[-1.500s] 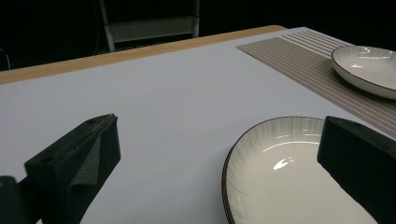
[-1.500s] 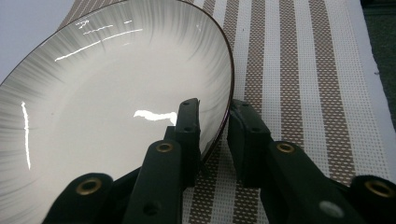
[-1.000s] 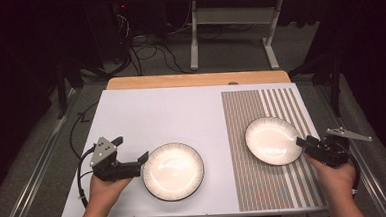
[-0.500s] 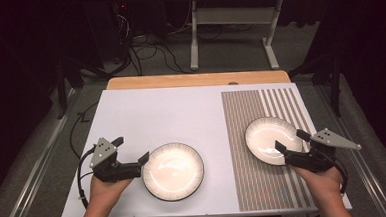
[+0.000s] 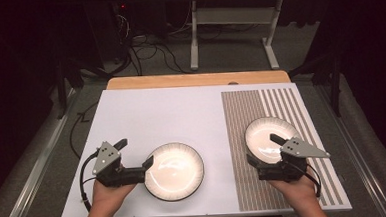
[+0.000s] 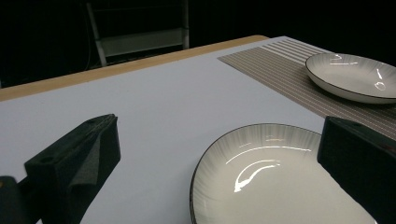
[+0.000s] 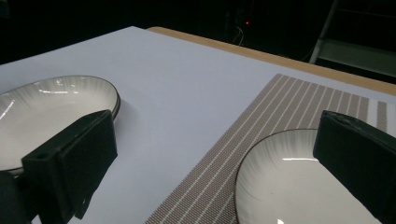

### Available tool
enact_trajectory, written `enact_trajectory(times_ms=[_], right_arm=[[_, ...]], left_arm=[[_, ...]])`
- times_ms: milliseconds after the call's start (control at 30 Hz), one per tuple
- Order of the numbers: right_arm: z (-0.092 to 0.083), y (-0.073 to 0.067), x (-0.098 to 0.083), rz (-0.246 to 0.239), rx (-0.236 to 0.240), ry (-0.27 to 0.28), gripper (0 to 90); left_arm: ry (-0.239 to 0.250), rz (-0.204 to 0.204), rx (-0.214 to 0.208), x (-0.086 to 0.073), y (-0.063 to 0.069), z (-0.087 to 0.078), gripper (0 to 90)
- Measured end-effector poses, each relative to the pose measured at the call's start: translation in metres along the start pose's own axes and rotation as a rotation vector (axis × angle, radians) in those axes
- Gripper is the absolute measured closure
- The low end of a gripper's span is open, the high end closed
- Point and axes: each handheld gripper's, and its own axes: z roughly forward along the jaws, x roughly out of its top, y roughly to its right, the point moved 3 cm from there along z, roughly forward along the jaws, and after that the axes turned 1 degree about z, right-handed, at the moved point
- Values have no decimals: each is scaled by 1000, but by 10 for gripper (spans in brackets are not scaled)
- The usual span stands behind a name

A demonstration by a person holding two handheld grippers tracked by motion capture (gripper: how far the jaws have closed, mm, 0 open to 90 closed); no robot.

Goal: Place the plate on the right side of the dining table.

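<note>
Two white ribbed plates with dark rims sit on the table. The left plate [image 5: 174, 170] [image 6: 275, 182] [image 7: 51, 112] rests on the white board [image 5: 181, 114]. The right plate [image 5: 270, 134] [image 6: 352, 74] [image 7: 299, 186] rests on the striped mat [image 5: 281, 104]. My left gripper [image 5: 135, 152] [image 6: 219, 135] is open at the left plate's left rim, one jaw on each side of that edge, not touching it. My right gripper [image 5: 263, 150] [image 7: 217, 123] is open at the right plate's near-left rim; its jaws have just been opening, with nothing gripped.
A wooden table edge [image 5: 194, 80] runs along the far side of the board. Beyond it lie floor cables [image 5: 143, 56] and a metal table frame [image 5: 236, 21]. Bare white board lies between and behind the plates.
The right hand has moved left, from the right plate's right side round to its near-left rim, and its jaws stand wider. The left hand and both plates are unmoved.
</note>
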Motion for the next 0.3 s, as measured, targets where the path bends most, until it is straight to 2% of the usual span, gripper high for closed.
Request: enact_trajectory(times_ms=[67,167,300], right_arm=[[-5,6,-2,27,-6,12,5],[-12,12,-3,30,-12,30,5],[-15,14,-2,29,-8,40,5]], left_arm=[[6,3,3,1,2,-1,2],[3,-2,2,1,2,0,2],[1,-10,4,0,1,0,2]])
